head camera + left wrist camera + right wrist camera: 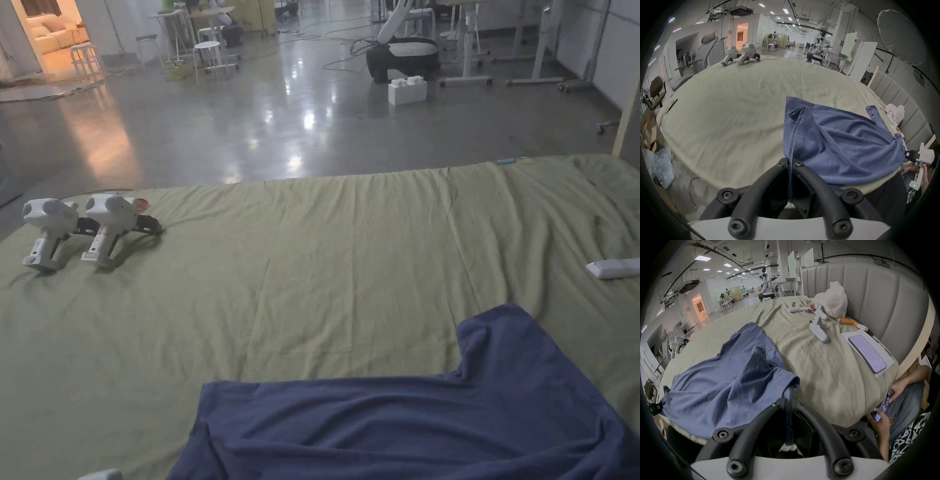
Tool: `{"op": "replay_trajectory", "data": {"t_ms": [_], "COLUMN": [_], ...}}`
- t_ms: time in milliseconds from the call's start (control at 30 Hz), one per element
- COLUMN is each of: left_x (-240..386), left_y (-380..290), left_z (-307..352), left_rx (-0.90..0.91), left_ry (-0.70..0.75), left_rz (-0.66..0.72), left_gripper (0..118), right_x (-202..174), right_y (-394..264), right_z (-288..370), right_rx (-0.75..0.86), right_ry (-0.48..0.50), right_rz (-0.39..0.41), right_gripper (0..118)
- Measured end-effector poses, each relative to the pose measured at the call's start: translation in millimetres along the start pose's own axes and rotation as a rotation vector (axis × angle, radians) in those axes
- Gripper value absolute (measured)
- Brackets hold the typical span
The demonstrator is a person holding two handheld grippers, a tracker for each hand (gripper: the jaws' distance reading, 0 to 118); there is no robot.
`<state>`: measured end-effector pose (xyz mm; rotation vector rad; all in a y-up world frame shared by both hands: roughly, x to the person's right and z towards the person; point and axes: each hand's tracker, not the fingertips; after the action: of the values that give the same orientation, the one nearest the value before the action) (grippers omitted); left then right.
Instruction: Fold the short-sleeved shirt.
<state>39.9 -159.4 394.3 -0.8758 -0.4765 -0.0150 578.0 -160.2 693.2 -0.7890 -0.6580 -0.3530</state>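
Note:
A blue short-sleeved shirt (425, 419) lies on the near part of a bed with a pale green sheet (325, 269), one sleeve pointing away from me. In the left gripper view my left gripper (790, 163) is shut on an edge of the shirt (843, 146), the cloth pinched between both jaws. In the right gripper view my right gripper (788, 403) is shut on another edge of the shirt (730, 382). The right gripper (907, 155) also appears in the left gripper view at the shirt's far corner, and the left gripper (655, 408) at the left in the right gripper view. The shirt is stretched between them at the bed's near edge.
Two spare white grippers (81, 228) lie on the sheet at the far left. A white remote (614, 268) rests at the right. A phone (867, 356), a white bag (833, 300) and small items sit near the padded headboard (875, 293). A seated person's hands (883, 412) hold a phone at the right.

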Motion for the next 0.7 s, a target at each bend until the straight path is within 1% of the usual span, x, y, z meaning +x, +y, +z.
{"op": "replay_trajectory", "data": {"t_ms": [33,67,100,133,167,200,233,267,300,333,400,433,500,567,600,700], "left_x": [-2,-4,-6,-8,-10,-13,-14,-14,-11,-5,17,26,45,67,77,107], "left_y": [-8,-15,-20,-24,-25,-26,-26,-24,-22,-19,-15,-11,-4,4,7,14], "left_z": [0,-2,-5,-10,-12,-12,-7,1,9,18,45,58,88,113,122,149], "left_rx": [0.003,0.02,0.023,0.026,0.028,0.031,0.047,0.085,0.133,0.178,0.329,0.392,0.522,0.6,0.623,0.724], "left_ry": [-0.005,-0.023,-0.026,-0.022,0.007,0.008,0.012,0.021,0.046,0.079,0.191,0.193,0.106,0.04,0.022,0.016], "left_rz": [0.002,0.01,0.015,0.027,0.045,0.055,0.065,0.066,0.03,-0.015,-0.164,-0.202,-0.222,-0.242,-0.244,-0.24], "left_gripper": [0,9,23,54,73,80,81,81,81,82,84,85,86,86,86,86], "right_x": [-1,0,0,0,0,9,11,14,16,18,15,12,3,-12,-22,-48], "right_y": [-6,-12,-17,-21,-23,-24,-26,-27,-26,-24,-16,-10,2,12,16,22], "right_z": [-1,-7,-10,-13,-14,-24,-22,-15,-7,0,23,35,58,80,91,122], "right_rx": [0.001,0.003,0.014,0.02,0.01,-0.009,-0.006,0.003,0.037,0.064,0.129,0.158,0.248,0.357,0.4,0.535], "right_ry": [0.011,0.024,0.035,0.03,-0.005,-0.028,-0.017,-0.012,0.008,0.028,0.062,0.096,0.197,0.259,0.272,0.314], "right_rz": [0.023,0.049,0.061,0.085,0.121,0.138,0.133,0.133,0.126,0.125,0.123,0.099,0.027,0.008,0.016,0.086], "right_gripper": [5,5,9,30,54,74,78,78,78,78,78,78,78,78,78,78]}}
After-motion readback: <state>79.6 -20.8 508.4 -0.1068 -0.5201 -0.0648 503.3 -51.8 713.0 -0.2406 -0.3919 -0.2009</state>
